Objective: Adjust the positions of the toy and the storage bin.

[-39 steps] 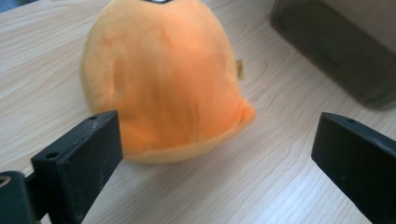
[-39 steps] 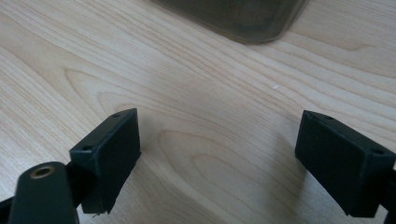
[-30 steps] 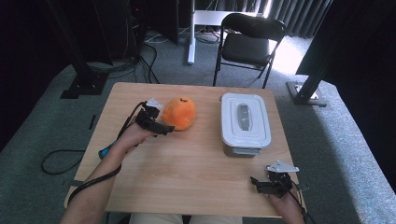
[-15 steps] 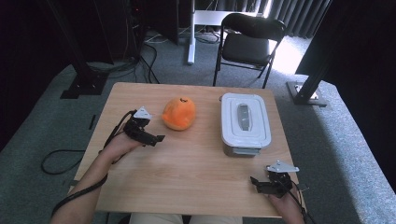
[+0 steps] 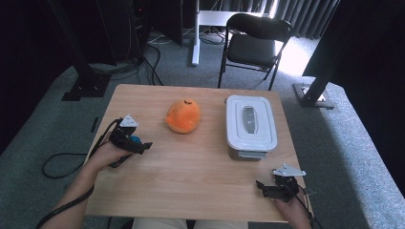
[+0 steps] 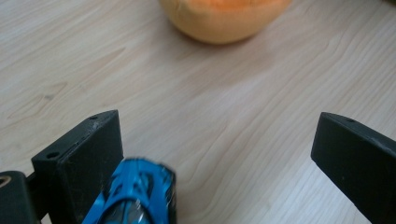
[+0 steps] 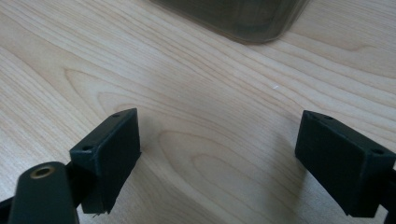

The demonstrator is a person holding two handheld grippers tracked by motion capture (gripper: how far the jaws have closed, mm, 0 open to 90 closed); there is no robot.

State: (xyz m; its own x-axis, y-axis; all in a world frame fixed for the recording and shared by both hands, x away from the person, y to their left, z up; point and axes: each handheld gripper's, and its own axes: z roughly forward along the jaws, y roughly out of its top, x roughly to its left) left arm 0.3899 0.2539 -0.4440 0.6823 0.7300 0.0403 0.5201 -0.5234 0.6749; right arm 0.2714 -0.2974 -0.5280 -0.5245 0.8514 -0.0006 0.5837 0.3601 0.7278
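Orange plush [image 5: 183,116] sits mid-worktop [image 5: 200,167], just left of lidded white box [image 5: 250,125]. Left tongs [image 5: 143,145] wide, empty – near plush but not touching, low over wood. Right tongs [image 5: 261,187] also wide – at near-right edge, w/ box just ahead.

high view looks forward-down over whole table [image 5: 200,181]; gripper views sit low, close to wood; left shares orange plush [image 6: 224,18], right shares container [image 7: 233,18].
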